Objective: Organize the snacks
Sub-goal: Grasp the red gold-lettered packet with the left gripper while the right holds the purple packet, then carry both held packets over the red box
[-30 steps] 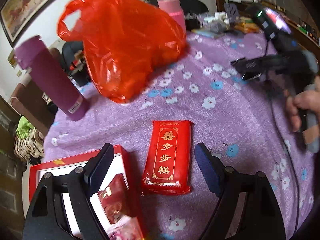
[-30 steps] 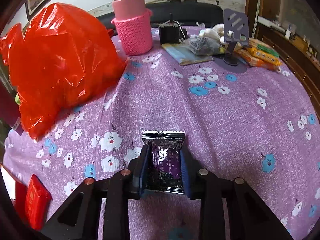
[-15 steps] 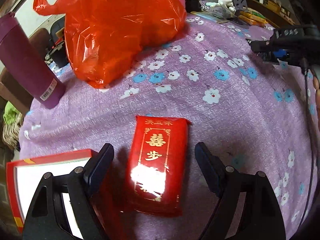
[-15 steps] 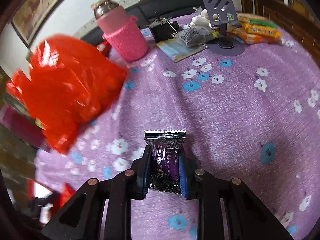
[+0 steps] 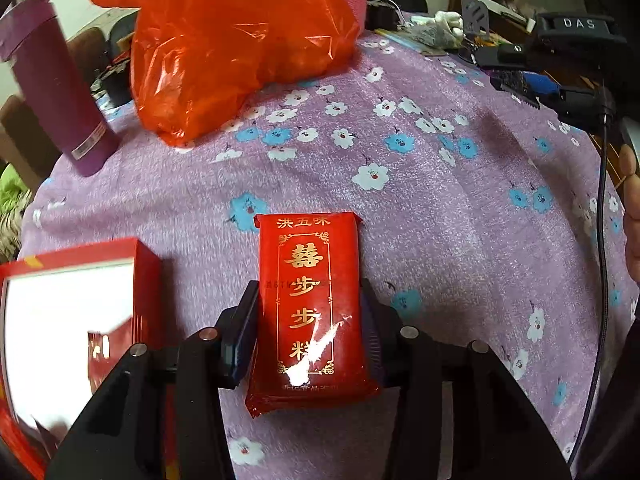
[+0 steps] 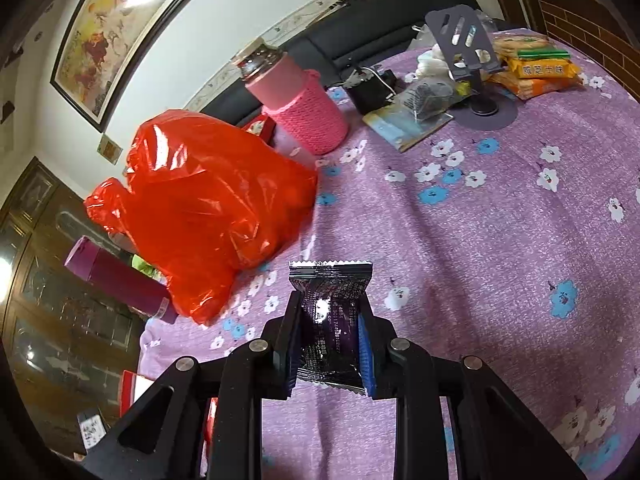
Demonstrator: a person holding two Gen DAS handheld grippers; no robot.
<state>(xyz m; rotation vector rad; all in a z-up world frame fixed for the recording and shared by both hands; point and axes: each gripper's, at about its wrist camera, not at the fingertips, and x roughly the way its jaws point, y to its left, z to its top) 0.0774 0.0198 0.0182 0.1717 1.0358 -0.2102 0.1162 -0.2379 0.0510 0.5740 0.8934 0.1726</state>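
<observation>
A red snack packet [image 5: 310, 280] with gold characters lies flat on the purple flowered tablecloth [image 5: 440, 208]. My left gripper [image 5: 309, 316] is closing its jaws around the packet, and both pads touch its long sides. To its left stands an open red box [image 5: 148, 280] with a white inside. My right gripper [image 6: 330, 320] is shut on a dark purple snack packet [image 6: 330, 288] and holds it above the cloth. That gripper [image 5: 528, 84] also shows at the upper right of the left wrist view.
A full red plastic bag [image 5: 232, 48] sits at the back, with a purple bottle [image 5: 56, 88] left of it and a pink knitted flask [image 6: 296, 100] behind. A phone stand [image 6: 468, 40] and yellow snack packs [image 6: 536, 68] lie far right. A hand [image 5: 632, 220] is at the right edge.
The left jaws came down over the red packet and closed from wide apart onto its sides. The right gripper rose and tilted with the purple packet still in it.
</observation>
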